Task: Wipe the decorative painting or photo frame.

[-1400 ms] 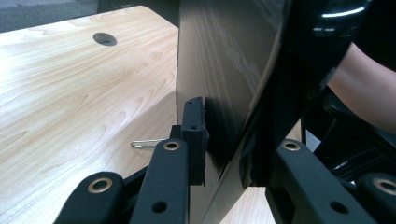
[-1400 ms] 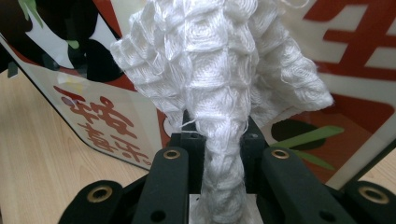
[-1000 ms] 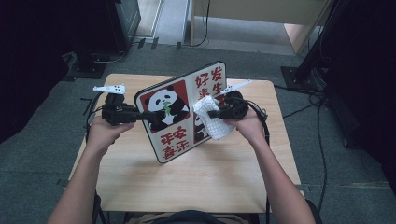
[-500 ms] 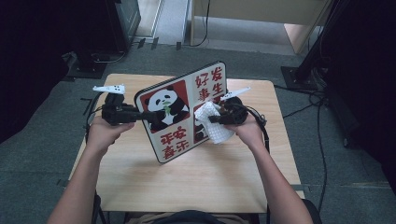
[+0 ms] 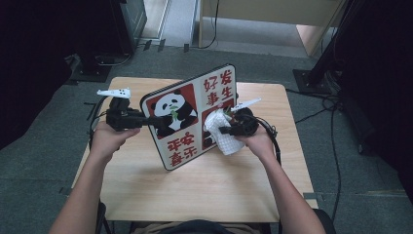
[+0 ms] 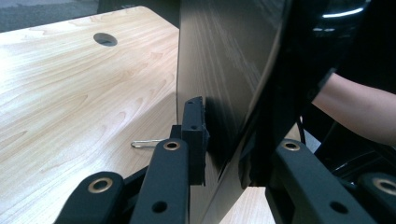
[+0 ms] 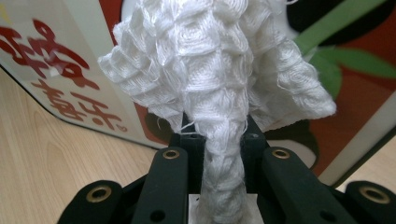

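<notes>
The panda board (image 5: 192,117) stands tilted, edge clamped in my left claw (image 6: 219,140). My right claw (image 7: 223,140) pinches the white cloth (image 7: 219,70); I should wipe gently, bracing the board.

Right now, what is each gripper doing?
Left gripper: shut on the panda picture board's edge, holding it upright.
Right gripper: shut on a white waffle-weave cloth against the board.
</notes>
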Demonstrator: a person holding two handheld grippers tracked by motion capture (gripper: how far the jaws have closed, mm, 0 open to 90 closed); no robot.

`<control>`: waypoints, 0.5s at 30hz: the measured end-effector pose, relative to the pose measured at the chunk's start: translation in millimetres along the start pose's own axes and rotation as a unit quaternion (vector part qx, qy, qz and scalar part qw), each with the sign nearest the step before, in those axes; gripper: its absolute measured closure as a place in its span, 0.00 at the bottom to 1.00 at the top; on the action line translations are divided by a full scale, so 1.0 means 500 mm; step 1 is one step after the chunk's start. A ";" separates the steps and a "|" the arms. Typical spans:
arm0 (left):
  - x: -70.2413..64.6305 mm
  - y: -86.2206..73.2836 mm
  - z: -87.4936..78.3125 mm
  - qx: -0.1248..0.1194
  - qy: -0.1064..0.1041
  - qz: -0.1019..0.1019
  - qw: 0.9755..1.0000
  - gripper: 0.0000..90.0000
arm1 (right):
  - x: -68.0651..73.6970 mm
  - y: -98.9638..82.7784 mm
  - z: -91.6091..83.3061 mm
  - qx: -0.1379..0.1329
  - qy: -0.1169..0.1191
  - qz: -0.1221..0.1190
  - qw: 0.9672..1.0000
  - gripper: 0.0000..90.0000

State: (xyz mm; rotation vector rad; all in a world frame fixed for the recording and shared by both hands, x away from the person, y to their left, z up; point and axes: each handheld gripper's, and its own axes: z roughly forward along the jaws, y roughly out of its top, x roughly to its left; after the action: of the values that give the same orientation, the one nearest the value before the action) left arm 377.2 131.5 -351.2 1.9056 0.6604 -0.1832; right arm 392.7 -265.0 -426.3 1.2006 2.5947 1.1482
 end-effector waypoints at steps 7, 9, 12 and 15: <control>0.000 0.001 0.000 0.002 0.000 0.002 1.000 0.84 | -0.005 -0.022 0.023 0.010 0.006 0.009 1.000 0.87; 0.000 0.001 0.000 0.002 -0.001 0.002 1.000 0.84 | -0.008 -0.031 0.032 0.017 0.007 0.015 1.000 0.87; 0.000 0.001 0.000 0.003 -0.001 0.003 1.000 0.84 | -0.008 -0.037 0.037 0.016 0.008 0.017 1.000 0.87; 0.000 0.001 0.000 0.003 -0.001 0.003 1.000 0.84 | -0.009 -0.043 0.042 0.021 0.009 0.019 1.000 0.87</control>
State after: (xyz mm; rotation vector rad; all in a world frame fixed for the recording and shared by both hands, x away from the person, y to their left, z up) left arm 377.4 131.4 -350.7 1.9120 0.6544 -0.1834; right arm 389.5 -264.4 -456.4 1.2581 2.6336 1.1207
